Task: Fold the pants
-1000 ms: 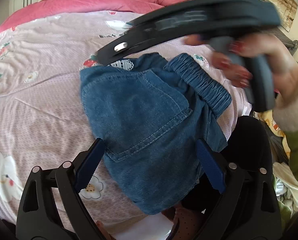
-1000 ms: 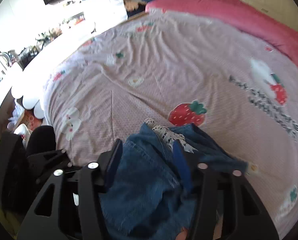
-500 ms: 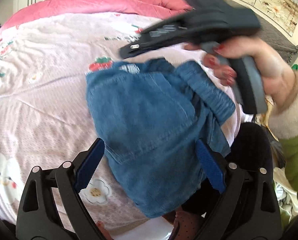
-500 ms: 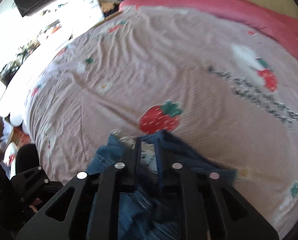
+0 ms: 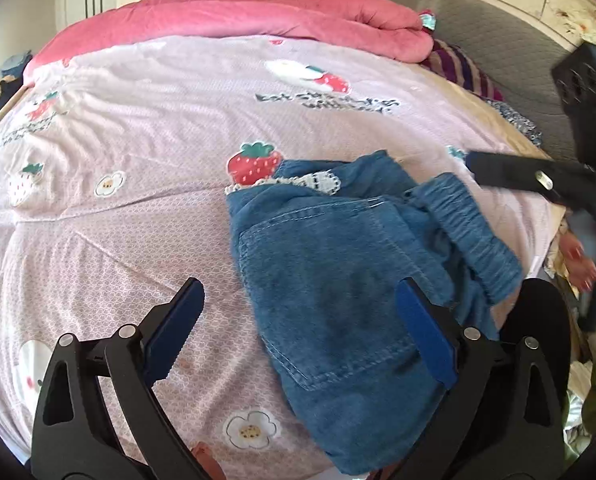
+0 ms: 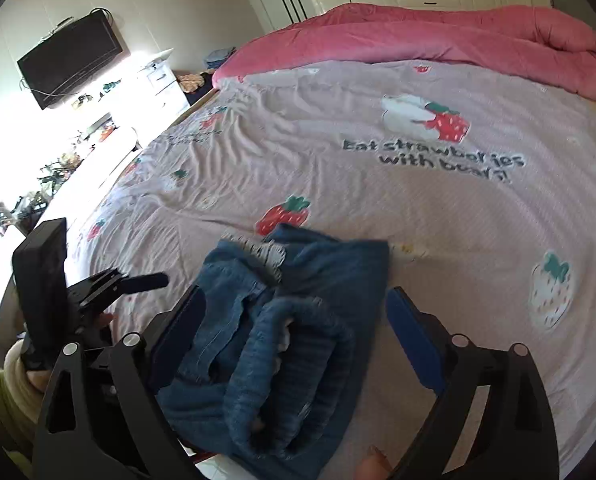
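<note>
Found folded pants (image 5: 338,280) at near edge of pink bedsheet (image 5: 138,160), beside strawberry print (image 5: 254,162); left gripper (image 5: 298,320) and right gripper (image 6: 294,320) both spread, gripping nothing.

Right gripper (image 6: 294,332) — clamped on the lace-trimmed hem half a second ago — now stands with jaws apart, drawn back off the pants (image 5: 338,264). The hem lies released beyond its tips; the denim bundle rests between them.
</note>
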The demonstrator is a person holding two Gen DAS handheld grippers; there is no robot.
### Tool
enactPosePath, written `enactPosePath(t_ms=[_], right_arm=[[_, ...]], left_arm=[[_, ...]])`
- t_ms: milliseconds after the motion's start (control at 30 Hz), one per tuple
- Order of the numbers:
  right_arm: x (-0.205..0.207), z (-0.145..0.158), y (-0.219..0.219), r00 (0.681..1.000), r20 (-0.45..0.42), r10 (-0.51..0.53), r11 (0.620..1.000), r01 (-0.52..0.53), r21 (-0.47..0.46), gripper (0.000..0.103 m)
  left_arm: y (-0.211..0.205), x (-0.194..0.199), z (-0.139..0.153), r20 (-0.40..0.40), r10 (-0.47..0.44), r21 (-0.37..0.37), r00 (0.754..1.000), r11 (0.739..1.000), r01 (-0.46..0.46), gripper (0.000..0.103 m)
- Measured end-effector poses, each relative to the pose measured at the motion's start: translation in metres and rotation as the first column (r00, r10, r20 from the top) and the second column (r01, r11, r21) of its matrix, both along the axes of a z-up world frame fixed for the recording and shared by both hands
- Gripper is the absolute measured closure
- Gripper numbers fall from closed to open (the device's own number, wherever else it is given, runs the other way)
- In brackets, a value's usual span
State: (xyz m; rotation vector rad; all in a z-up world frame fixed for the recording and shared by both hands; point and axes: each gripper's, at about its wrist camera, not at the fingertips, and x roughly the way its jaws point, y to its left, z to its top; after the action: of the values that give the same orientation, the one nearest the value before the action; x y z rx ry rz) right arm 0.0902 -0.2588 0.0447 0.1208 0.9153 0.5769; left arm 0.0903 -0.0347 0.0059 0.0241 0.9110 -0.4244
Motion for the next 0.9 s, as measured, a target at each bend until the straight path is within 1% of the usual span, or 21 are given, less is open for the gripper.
enactPosePath(t_ms=[167,300,367,500,567,600,633,667,733,800,867,900], right_arm=[[0.005,-0.034,0.002,0.996,-0.088,-0.018,1.0,0.016,-0.02,0.008],[0.011,-0.056,-0.001,0.991,-0.131,-0.031,0.999,0.028,-0.019,0.008],[0.012,-0.064,-0.004,0.99,-0.136,-0.03,1.0,0.03,-0.003,0.008],[0.011,-0.072,-0.004,0.994,-0.104,-0.024,1.0,0.025,0.004,0.009],[0.01,-0.073,-0.004,0.996,-0.091,-0.025,1.0,0.025,0.004,0.016],[0.009,-0.073,-0.005,0.996,-0.086,-0.019,1.0,0.021,0.014,0.022],[0.008,-0.073,-0.005,0.996,-0.088,-0.011,0.999,0.014,0.029,0.03],[0.008,-0.073,-0.005,0.996,-0.093,-0.005,0.999,0.01,0.048,0.031],[0.007,-0.074,-0.005,0.996,-0.087,-0.004,0.999,0.008,0.051,0.033],[0.007,-0.077,-0.007,0.996,-0.093,-0.01,0.997,0.017,0.077,0.035],[0.006,-0.078,-0.009,0.996,-0.089,-0.018,0.995,0.027,0.094,0.038],[0.004,-0.079,-0.01,0.996,-0.086,-0.026,0.994,0.034,0.102,0.043]], left_arm=[[-0.004,0.01,-0.017,-0.049,0.014,-0.003,0.999,1.0,-0.014,0.011],[-0.002,0.012,-0.028,-0.088,0.016,-0.039,0.996,0.999,-0.02,0.011],[0.0,0.012,-0.032,-0.097,0.015,-0.058,0.995,0.998,-0.021,0.011],[-0.001,0.014,-0.037,-0.105,0.01,-0.079,0.994,0.997,-0.018,0.011],[-0.001,0.014,-0.039,-0.105,0.012,-0.088,0.994,0.996,-0.021,0.012],[-0.002,0.014,-0.039,-0.105,0.01,-0.09,0.994,0.996,-0.019,0.014],[-0.003,0.013,-0.038,-0.105,0.006,-0.095,0.994,0.995,-0.016,0.018],[-0.003,0.013,-0.038,-0.109,0.002,-0.109,0.994,0.994,-0.014,0.021],[-0.006,0.015,-0.038,-0.121,-0.012,-0.133,0.993,0.991,-0.005,0.032],[-0.007,0.015,-0.039,-0.132,-0.022,-0.154,0.991,0.988,0.002,0.037],[-0.006,0.015,-0.041,-0.141,-0.025,-0.17,0.99,0.985,0.0,0.04],[-0.007,0.014,-0.041,-0.139,-0.025,-0.17,0.99,0.985,0.001,0.043]])
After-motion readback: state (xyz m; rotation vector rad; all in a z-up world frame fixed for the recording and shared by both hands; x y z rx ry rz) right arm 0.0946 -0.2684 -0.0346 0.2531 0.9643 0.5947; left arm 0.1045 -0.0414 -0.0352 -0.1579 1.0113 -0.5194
